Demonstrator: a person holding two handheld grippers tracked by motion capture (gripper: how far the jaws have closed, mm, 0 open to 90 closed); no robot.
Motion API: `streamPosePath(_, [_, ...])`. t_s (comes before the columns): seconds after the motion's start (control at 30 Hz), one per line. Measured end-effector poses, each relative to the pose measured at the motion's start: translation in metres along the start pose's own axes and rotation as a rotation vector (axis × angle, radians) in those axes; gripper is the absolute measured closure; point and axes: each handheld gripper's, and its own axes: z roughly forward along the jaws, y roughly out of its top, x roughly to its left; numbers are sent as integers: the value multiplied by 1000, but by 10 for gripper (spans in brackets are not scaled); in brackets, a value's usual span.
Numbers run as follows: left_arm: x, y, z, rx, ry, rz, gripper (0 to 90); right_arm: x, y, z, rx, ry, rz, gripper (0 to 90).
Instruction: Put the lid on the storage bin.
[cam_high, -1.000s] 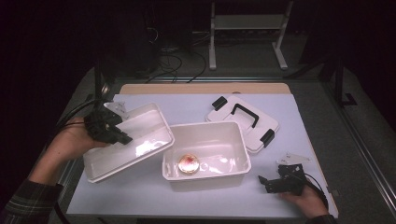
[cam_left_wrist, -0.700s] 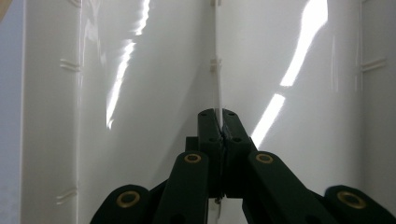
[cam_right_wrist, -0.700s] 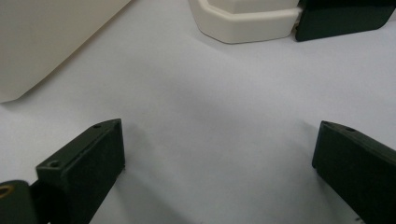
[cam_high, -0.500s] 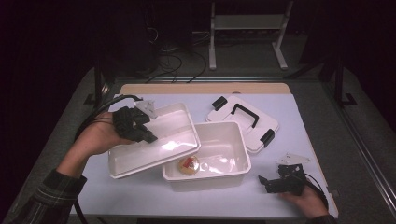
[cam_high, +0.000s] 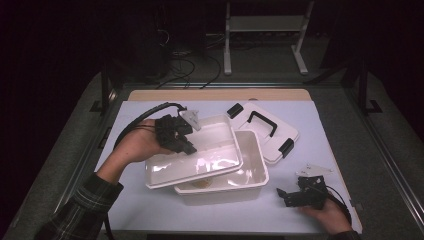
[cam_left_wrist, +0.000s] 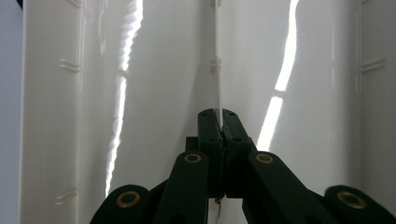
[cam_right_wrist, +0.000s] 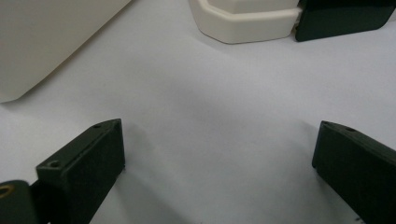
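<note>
A shallow white tray (cam_high: 200, 155) hangs tilted over the deeper white bin (cam_high: 255, 175), covering most of its opening. My left gripper (cam_high: 186, 144) is shut on the tray's left rim; in the left gripper view the jaws pinch the thin wall (cam_left_wrist: 217, 93) between them. A small tan object (cam_high: 202, 184) lies in the bin, mostly hidden under the tray. My right gripper (cam_high: 286, 196) rests on the table at the front right, open with nothing between its fingers (cam_right_wrist: 84, 163), facing the bin (cam_right_wrist: 46, 37).
The bin's white lid (cam_high: 270, 132), with a black handle and black latches, lies flat behind the bin to the right; its corner (cam_right_wrist: 243, 18) and a latch (cam_right_wrist: 345, 16) show in the right gripper view. A pale blue mat (cam_high: 325, 150) covers the table.
My left gripper has carried the tray rightward from the table's left side to above the bin, hiding the object inside. The right gripper has stayed put.
</note>
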Motion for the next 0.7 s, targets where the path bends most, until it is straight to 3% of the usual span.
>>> streamPosePath(0.43, [1, 31, 27, 19, -40, 41, 887, 0, 0, 0, 0, 1, 1, 20])
streamPosePath(0.7, [1, 45, 39, 19, -45, 43, 887, 0, 0, 0, -2, 1, -1, 20])
